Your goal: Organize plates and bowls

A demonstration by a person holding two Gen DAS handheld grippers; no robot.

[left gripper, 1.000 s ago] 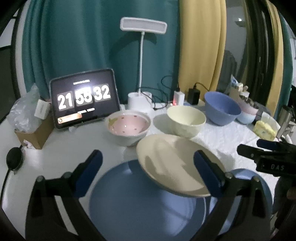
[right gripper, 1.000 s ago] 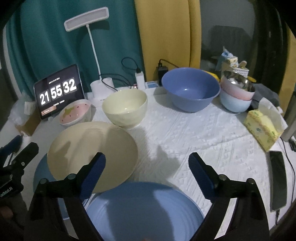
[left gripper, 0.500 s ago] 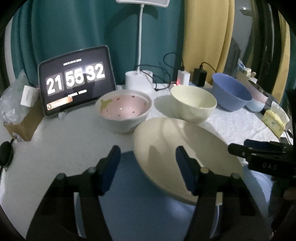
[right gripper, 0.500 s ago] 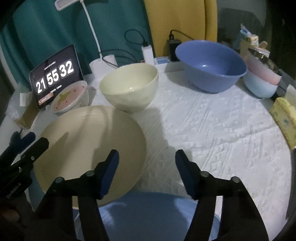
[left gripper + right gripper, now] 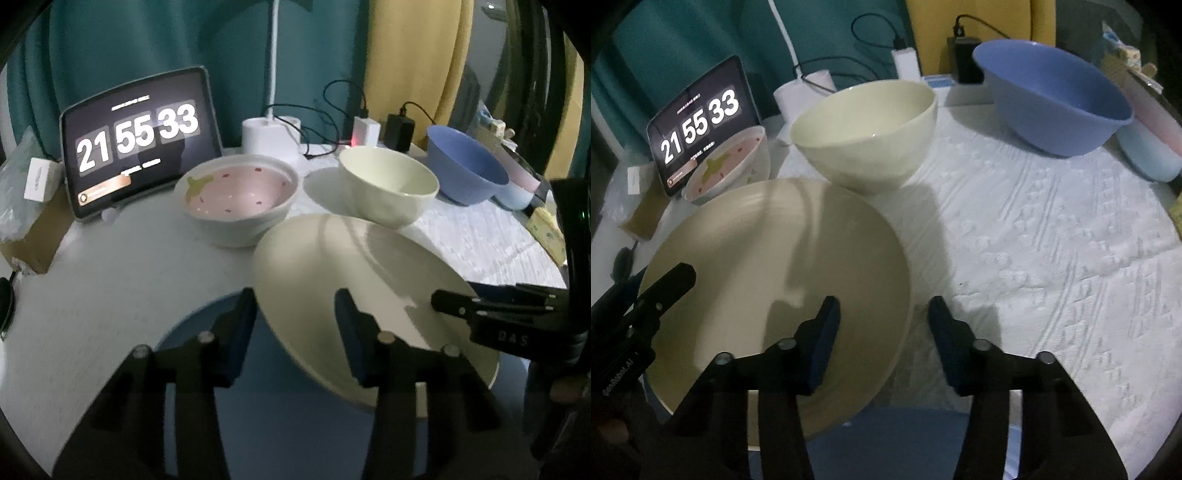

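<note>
A cream plate (image 5: pixel 354 273) (image 5: pixel 775 273) rests tilted, overlapping two blue plates (image 5: pixel 273 413) (image 5: pixel 905 439). My left gripper (image 5: pixel 295 328) is half closed, its jaws straddling the cream plate's left rim without touching it. My right gripper (image 5: pixel 884 328) is half closed, straddling the plate's right rim the same way. Behind stand a pink strawberry bowl (image 5: pixel 236 199) (image 5: pixel 727 166), a cream bowl (image 5: pixel 388 188) (image 5: pixel 864 129) and a large blue bowl (image 5: pixel 465 166) (image 5: pixel 1052 92).
A tablet clock (image 5: pixel 136 140) and a lamp base (image 5: pixel 269 134) with cables stand at the back. Stacked pink and pale blue bowls (image 5: pixel 1152 140) sit far right. A cardboard box (image 5: pixel 33 225) is at the left. A white textured cloth (image 5: pixel 1052 240) covers the right half.
Both grippers have moved forward and lower and narrowed from wide open to half closed, each now straddling a rim of the cream plate. The clock changed from 32 to 33.
</note>
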